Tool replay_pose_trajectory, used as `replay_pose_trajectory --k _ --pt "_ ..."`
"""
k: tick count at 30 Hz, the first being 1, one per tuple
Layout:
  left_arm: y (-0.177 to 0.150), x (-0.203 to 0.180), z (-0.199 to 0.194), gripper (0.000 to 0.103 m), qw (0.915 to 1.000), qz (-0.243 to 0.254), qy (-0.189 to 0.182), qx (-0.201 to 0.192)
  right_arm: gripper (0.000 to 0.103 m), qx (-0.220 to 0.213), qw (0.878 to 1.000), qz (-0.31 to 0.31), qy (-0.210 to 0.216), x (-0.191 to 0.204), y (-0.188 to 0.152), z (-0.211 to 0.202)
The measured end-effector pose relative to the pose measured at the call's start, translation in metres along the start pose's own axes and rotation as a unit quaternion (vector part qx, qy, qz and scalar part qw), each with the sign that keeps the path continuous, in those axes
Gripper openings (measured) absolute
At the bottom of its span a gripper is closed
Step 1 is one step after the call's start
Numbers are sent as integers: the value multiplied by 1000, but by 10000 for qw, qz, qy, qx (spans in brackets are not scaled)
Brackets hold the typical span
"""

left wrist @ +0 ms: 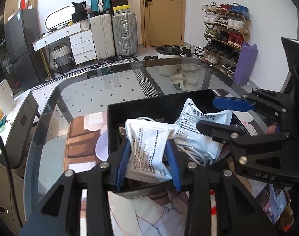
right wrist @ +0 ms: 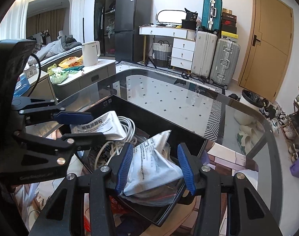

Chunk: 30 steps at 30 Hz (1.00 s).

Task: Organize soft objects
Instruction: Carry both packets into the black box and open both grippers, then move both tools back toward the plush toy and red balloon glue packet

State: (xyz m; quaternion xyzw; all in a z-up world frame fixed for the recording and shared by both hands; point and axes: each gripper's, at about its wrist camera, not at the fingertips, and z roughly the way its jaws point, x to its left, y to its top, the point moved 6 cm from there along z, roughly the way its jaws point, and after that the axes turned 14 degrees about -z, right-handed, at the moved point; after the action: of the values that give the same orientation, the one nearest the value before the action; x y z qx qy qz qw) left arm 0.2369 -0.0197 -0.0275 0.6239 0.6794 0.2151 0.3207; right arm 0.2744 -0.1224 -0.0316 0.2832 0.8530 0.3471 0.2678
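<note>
A black open box (left wrist: 149,102) stands on the glass table and holds two white medicine pouches and a coiled white cable (left wrist: 194,151). In the left wrist view my left gripper (left wrist: 148,153) has its blue pads against both sides of one pouch (left wrist: 147,143) above the box. In the right wrist view my right gripper (right wrist: 155,167) brackets the other pouch (right wrist: 153,169), pads touching its sides over the box (right wrist: 149,118). Each gripper shows in the other's view: the right gripper (left wrist: 216,116) over the far pouch (left wrist: 204,122), the left gripper (right wrist: 82,125) at the left.
The box sits on a printed mat (left wrist: 84,137) on the glass table (left wrist: 110,86). Around the room are suitcases (left wrist: 114,35), a white dresser (left wrist: 78,39), a shoe rack (left wrist: 224,31), a bin (left wrist: 167,53) and a side counter with a kettle (right wrist: 90,53).
</note>
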Motion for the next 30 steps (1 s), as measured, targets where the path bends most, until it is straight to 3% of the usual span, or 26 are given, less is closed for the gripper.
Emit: replay_pose_trajectory --k 2,4,6,8,10,12,14,19,30 --pt "1 1 0 38 10000 -16 -10 -12 48 10 10000 -7 -21 0 0 0" --pt "3 0 0 46 9999 -42 -125 -10 51 -70 9999 -5 -106 -1 0 -5" --pt "4 -1 -2 63 9999 -69 -106 -15 59 -123 9998 6 -183 -3 -2 -13" --pt "4 0 -3 64 9998 -123 -131 26 86 -183 9993 73 -326 -7 -6 -25" --pt "3 -1 -8 71 9994 -172 -292 53 97 -211 9984 130 -517 -9 -10 -35" --pt "2 -4 -14 91 9988 -175 -462 43 101 -174 9976 203 -638 -14 -16 -45" --pt "1 -5 -24 103 9993 -146 -306 -131 102 -70 9972 315 -674 -16 -23 -51" --pt "-9 0 -39 103 9992 -219 -328 -87 102 127 9969 437 -649 -10 -43 -64" --pt "-48 23 -66 103 9980 -593 -201 27 102 173 9981 573 -161 25 -61 -75"
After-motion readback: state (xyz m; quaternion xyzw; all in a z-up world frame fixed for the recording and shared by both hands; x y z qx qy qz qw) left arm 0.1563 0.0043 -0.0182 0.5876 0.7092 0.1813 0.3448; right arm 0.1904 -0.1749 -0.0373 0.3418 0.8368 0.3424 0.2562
